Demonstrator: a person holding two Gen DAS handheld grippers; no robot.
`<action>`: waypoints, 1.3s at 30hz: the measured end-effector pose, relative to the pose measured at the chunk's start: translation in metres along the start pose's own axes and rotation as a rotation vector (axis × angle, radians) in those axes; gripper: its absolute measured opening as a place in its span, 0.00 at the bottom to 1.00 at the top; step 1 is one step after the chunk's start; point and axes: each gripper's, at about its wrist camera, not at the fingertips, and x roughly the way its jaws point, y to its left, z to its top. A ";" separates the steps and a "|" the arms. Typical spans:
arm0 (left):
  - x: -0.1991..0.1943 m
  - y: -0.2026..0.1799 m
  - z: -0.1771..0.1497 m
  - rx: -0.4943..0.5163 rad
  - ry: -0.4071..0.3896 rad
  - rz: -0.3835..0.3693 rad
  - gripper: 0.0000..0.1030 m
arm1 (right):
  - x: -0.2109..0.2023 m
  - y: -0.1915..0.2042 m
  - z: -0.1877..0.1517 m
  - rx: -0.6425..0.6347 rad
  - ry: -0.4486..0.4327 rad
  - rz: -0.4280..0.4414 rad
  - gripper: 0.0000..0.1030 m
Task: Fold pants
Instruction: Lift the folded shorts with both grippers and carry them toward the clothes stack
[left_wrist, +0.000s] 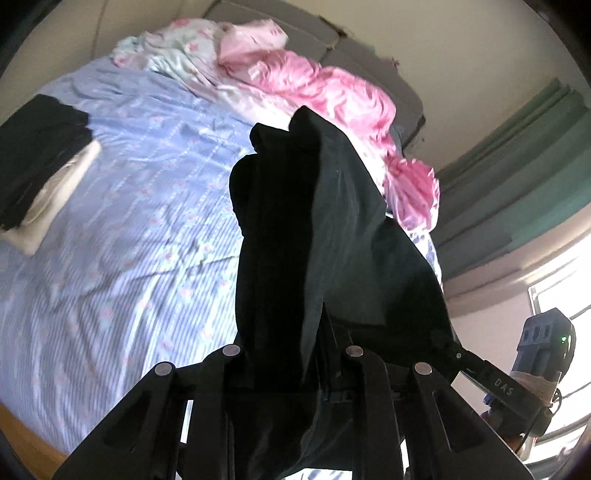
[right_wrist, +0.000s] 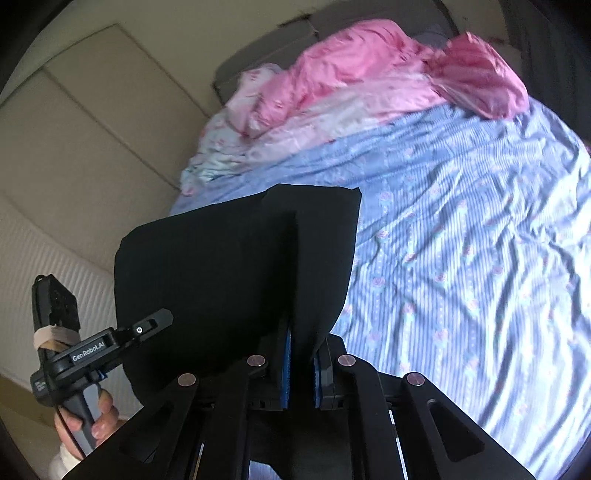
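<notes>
Black pants (left_wrist: 325, 229) hang between both grippers, held up above the bed. My left gripper (left_wrist: 291, 354) is shut on one edge of the pants; the cloth drapes over its fingers and hides them. My right gripper (right_wrist: 301, 332) is shut on the pants (right_wrist: 221, 266), with the fabric pinched between its blue pads (right_wrist: 286, 365). The left gripper (right_wrist: 147, 328) and the hand holding it show at the lower left of the right wrist view. The right gripper (left_wrist: 491, 373) shows at the lower right of the left wrist view.
The bed has a blue striped floral sheet (left_wrist: 122, 221) (right_wrist: 461, 240). A crumpled pink quilt (left_wrist: 325, 85) (right_wrist: 369, 70) lies by the grey headboard (left_wrist: 310, 33). A folded black and white stack (left_wrist: 40, 162) lies at the bed's left. A window (left_wrist: 565, 295) is right.
</notes>
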 end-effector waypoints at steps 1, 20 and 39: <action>-0.012 -0.001 -0.007 -0.013 -0.019 0.005 0.21 | -0.007 0.004 -0.001 -0.021 0.001 0.010 0.10; -0.136 0.061 -0.030 -0.085 -0.197 0.118 0.20 | -0.004 0.122 -0.038 -0.234 0.046 0.220 0.10; -0.223 0.300 0.150 0.043 -0.029 0.010 0.20 | 0.119 0.338 -0.061 -0.074 -0.025 0.116 0.10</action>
